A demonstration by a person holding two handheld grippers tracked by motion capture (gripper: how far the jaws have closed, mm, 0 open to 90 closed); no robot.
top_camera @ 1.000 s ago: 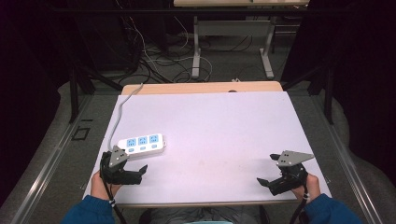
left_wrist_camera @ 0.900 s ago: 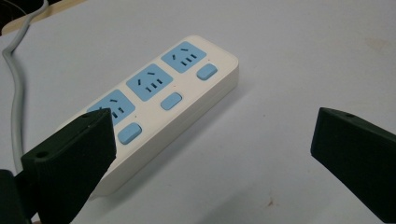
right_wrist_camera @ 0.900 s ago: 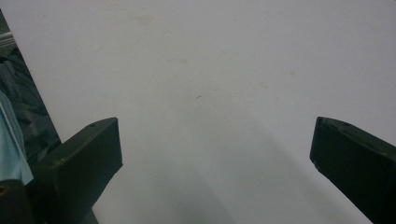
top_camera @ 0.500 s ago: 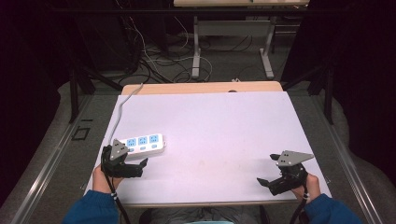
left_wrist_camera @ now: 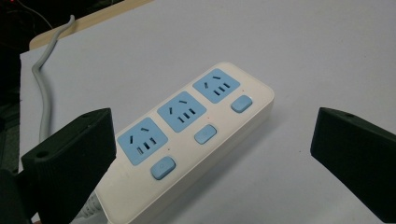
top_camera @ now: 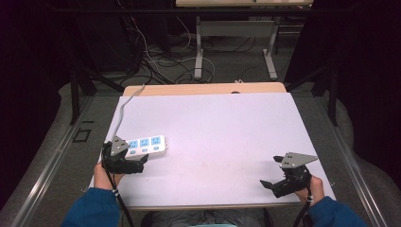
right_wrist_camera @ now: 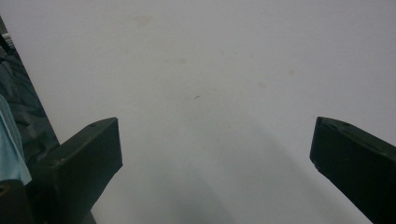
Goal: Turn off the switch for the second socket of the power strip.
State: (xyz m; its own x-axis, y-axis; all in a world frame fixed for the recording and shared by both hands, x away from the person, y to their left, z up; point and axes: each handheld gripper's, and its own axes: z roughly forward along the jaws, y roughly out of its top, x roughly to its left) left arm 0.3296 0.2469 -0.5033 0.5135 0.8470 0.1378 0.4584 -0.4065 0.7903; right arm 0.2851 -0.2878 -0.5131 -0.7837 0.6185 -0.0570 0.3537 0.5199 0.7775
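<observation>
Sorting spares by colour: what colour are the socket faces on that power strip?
Light blue, on a white power strip; clearest in the left gripper view.

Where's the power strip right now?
In the high view the power strip lies on the white table near its left edge, just ahead of the open left gripper.

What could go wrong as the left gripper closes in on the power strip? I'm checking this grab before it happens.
The left gripper stands open with the power strip lying skewed between its jaws, so closing may twist or push it away. The grey cord trails off the table's far edge and could drag on a lift. A jaw might press a blue switch.
</observation>
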